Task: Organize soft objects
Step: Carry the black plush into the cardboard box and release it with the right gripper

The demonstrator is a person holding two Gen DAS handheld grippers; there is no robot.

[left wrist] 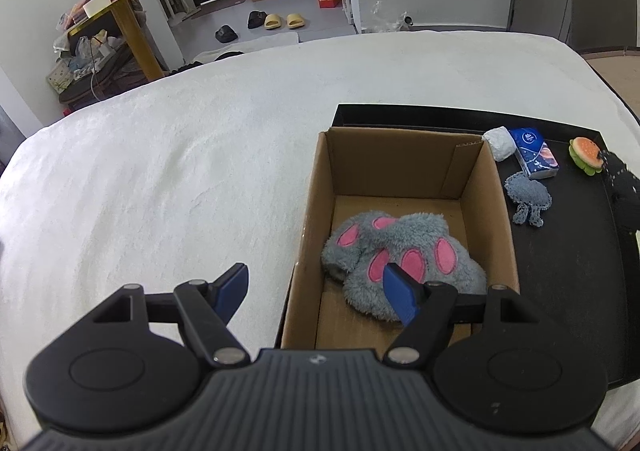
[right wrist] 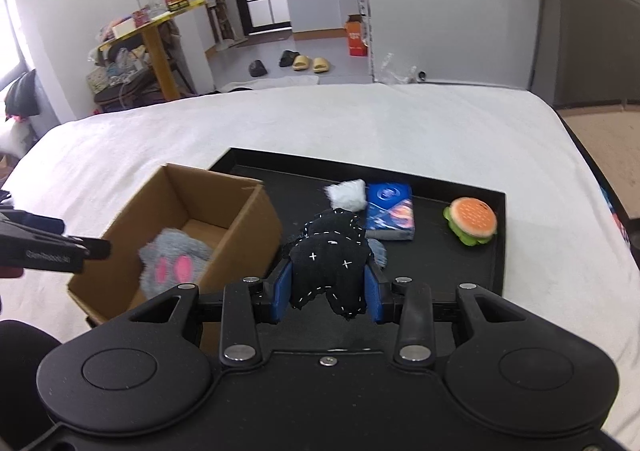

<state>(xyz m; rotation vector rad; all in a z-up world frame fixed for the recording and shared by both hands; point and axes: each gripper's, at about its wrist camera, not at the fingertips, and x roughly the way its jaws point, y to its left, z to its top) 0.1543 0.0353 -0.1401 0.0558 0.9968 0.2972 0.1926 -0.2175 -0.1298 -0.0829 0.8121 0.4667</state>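
Right tool (right wrist: pixel 327 291): pinching a black stitched plush (right wrist: pixel 328 263), lifted above the black tray (right wrist: pixel 496 247). Left tool (left wrist: pixel 316 287): spread, holding nothing, over the cardboard box (left wrist: pixel 400 155) edge. In box: grey paw slippers (left wrist: pixel 400 255). On tray: burger plush (right wrist: pixel 472 221), tissue pack (right wrist: pixel 390 217), white bundle (right wrist: pixel 348 193). All atop the white bed (left wrist: pixel 200 155).

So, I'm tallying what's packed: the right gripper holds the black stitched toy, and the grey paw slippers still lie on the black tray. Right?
Not quite. The right gripper does hold the black stitched toy, but the grey paw slippers lie inside the cardboard box, not on the black tray. The left wrist view shows it.
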